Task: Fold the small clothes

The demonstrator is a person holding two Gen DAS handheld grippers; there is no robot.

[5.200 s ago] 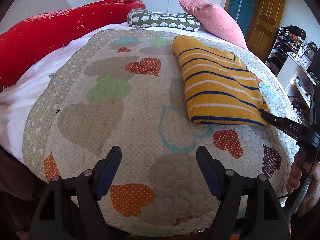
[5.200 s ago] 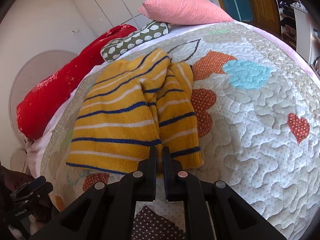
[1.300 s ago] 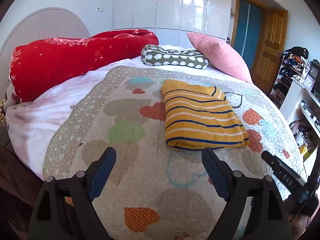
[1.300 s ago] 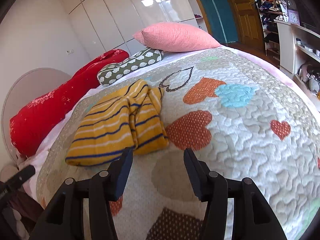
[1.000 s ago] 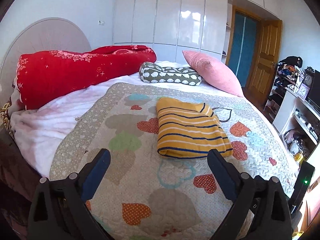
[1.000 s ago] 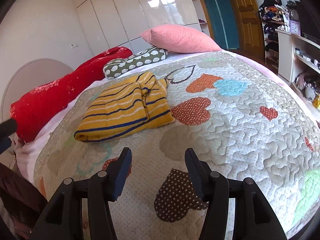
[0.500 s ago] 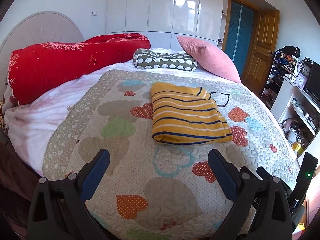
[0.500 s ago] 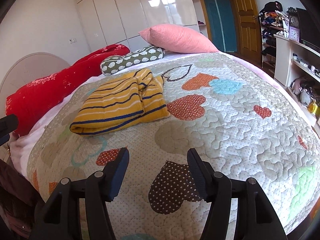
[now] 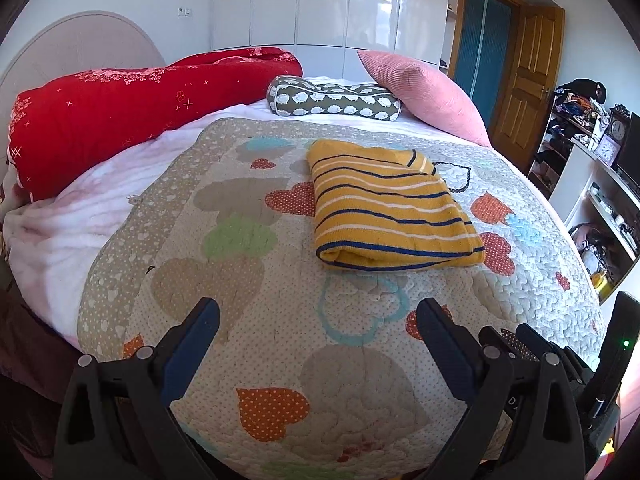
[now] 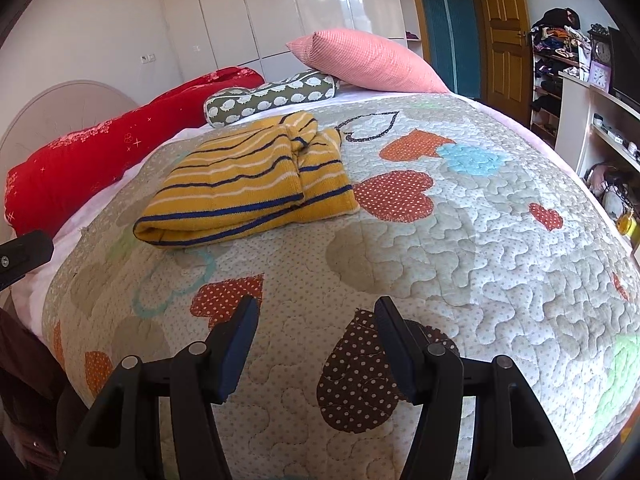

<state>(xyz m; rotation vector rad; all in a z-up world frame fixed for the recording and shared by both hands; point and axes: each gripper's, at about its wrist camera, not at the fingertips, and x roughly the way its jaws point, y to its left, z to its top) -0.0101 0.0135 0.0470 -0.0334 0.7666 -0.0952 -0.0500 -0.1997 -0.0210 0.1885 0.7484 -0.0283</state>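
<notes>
A yellow sweater with blue and white stripes [image 9: 384, 208] [image 10: 248, 188] lies folded into a thick rectangle on the heart-patterned quilt [image 9: 256, 300] [image 10: 460, 248]. My left gripper [image 9: 316, 312] hovers open over the quilt's near part, well short of the sweater, with nothing between its fingers. My right gripper [image 10: 316, 304] is open too, above a brown heart patch, with the sweater ahead and to its left. Part of the right gripper's body [image 9: 532, 352] shows at the lower right of the left wrist view.
A red rolled duvet [image 9: 132, 108], a green sheep-print bolster [image 9: 332, 100] and a pink pillow [image 9: 424, 92] lie at the bed's head. White shelves with clutter [image 9: 600, 184] stand to the right, by a wooden door [image 9: 524, 84].
Five seconds ago my right gripper was shut at the sweater's near edge; it has let go and backed away. Over the last second both grippers sank a little toward the quilt.
</notes>
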